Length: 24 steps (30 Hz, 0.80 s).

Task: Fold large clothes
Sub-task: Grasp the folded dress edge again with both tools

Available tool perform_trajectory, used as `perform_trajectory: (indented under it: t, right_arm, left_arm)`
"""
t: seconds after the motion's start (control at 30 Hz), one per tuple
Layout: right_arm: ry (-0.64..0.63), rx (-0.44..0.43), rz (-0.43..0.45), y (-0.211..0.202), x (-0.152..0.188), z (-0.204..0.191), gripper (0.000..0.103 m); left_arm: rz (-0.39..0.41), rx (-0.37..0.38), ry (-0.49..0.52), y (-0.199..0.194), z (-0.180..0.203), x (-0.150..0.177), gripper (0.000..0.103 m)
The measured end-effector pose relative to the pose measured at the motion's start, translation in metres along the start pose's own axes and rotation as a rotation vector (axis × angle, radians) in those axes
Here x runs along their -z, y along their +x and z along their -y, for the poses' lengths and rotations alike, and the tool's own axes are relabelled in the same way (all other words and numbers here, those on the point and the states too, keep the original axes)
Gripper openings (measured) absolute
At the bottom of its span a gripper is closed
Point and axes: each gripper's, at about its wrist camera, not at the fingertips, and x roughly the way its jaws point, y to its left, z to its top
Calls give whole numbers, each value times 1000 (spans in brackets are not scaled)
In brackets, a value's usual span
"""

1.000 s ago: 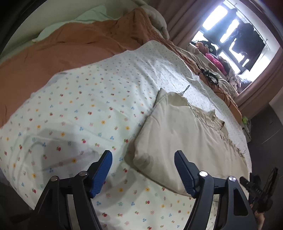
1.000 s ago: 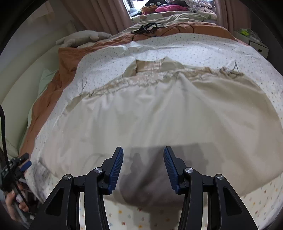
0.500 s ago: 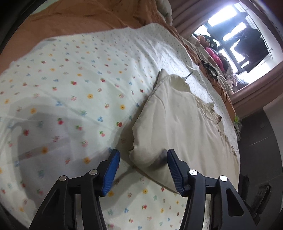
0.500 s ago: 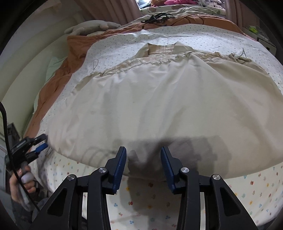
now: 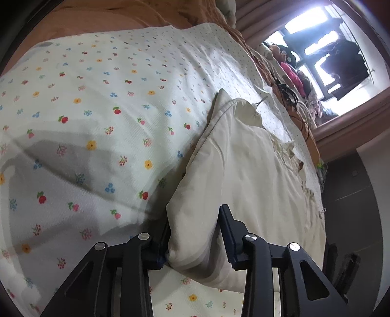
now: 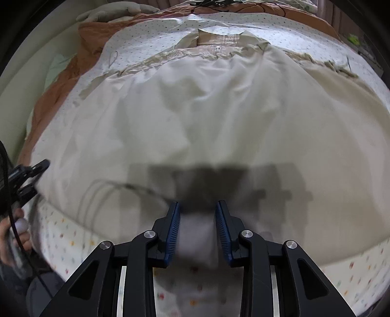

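A large cream cotton garment (image 6: 209, 117) lies spread flat across a white bedsheet printed with small coloured flowers (image 5: 92, 126), its frilled collar end toward the far side of the bed. Beyond the sheet an orange-brown quilt (image 5: 102, 19) covers the rest of the mattress, and past that a bright window (image 5: 314, 26) framed by dusty-pink curtains (image 5: 346, 126) lights the room; dark clothes hang against the glass.

The left gripper (image 5: 195, 234) has just been closing — the garment's near corner fills the gap between its blue pads, which press it on both sides. The right gripper (image 6: 197, 226) has also been closing, and the near hem is bunched up between its ribbed blue fingers (image 6: 173, 229), clamped. At the garment's left edge, a hand (image 6: 14, 234) holds the other gripper's handle.
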Motion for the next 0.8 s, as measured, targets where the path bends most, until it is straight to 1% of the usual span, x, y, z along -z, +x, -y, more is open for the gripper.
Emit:
perform_trajectory:
  t: [0.07,0.2,0.27,0.43,0.6,0.8]
  right_arm:
    - [-2,15,-4,4,-10,0,31]
    - [35,24,-7,12,-33,11,31]
    - [52,24,-5,16,-45,15,29]
    - [77,16,-2,29,-77,20,22]
    - [91,16,9,42,-106,22,20]
    - [93,33,28,57,-140,25,19]
  left_arm:
    - [0,14,-12,-2,-1,2,37]
    - [-9,54,-45,-6,-5,4,37]
    - [-17,61,-58,-5,-6,3,37]
    - [-23,65,-57,2,-6,0,37]
    - [-21,60,-55,2,-7,0,37]
    - [-19,47,-81,4,-6,0,37]
